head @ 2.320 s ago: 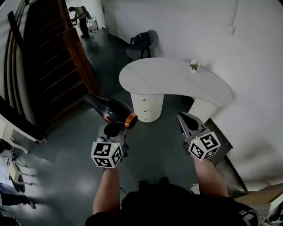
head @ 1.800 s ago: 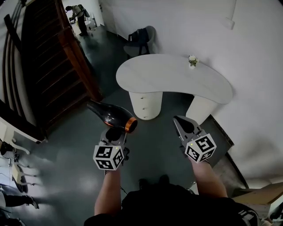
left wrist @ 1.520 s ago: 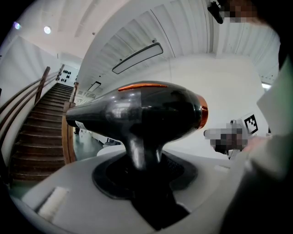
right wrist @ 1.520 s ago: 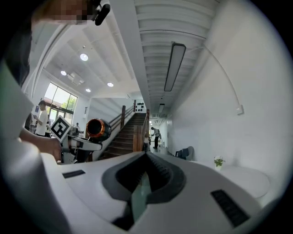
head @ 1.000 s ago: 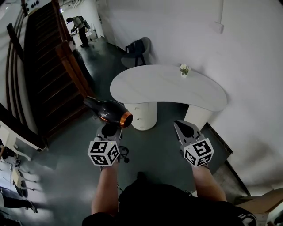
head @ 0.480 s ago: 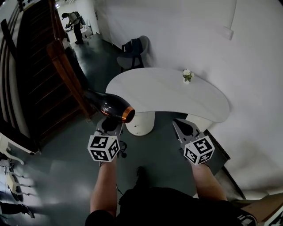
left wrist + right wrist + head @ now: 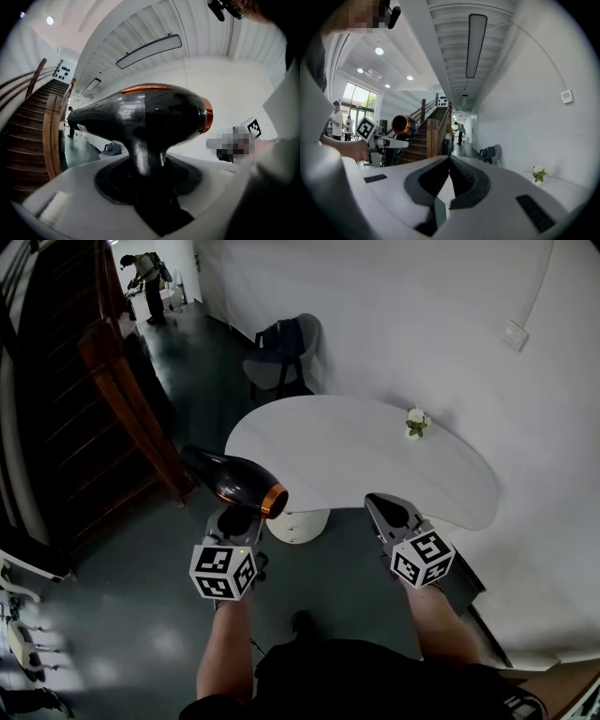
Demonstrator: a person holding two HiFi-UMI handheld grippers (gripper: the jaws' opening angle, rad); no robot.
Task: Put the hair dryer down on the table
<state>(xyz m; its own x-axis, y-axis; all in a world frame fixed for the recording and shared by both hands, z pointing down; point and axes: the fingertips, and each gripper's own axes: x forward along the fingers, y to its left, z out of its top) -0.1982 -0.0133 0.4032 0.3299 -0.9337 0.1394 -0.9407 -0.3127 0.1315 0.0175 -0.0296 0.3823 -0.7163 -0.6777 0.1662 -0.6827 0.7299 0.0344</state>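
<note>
A black hair dryer with an orange ring at its nozzle lies crosswise above my left gripper, nozzle to the right. In the left gripper view its handle stands between the jaws, which are shut on it, and its body fills the middle. The dryer hangs in the air just before the near left edge of the white curved table. My right gripper hovers at the table's near edge, its jaws closed tip to tip with nothing in them. The right gripper view shows the dryer to its left.
A small white vase of flowers stands on the table's far right; it also shows in the right gripper view, vase. A dark chair sits behind the table. A wooden staircase rises at left. A person stands far back. White wall at right.
The table has come closer and now lies right in front of both grippers. The left gripper still holds the dryer the same way; the right stays closed.
</note>
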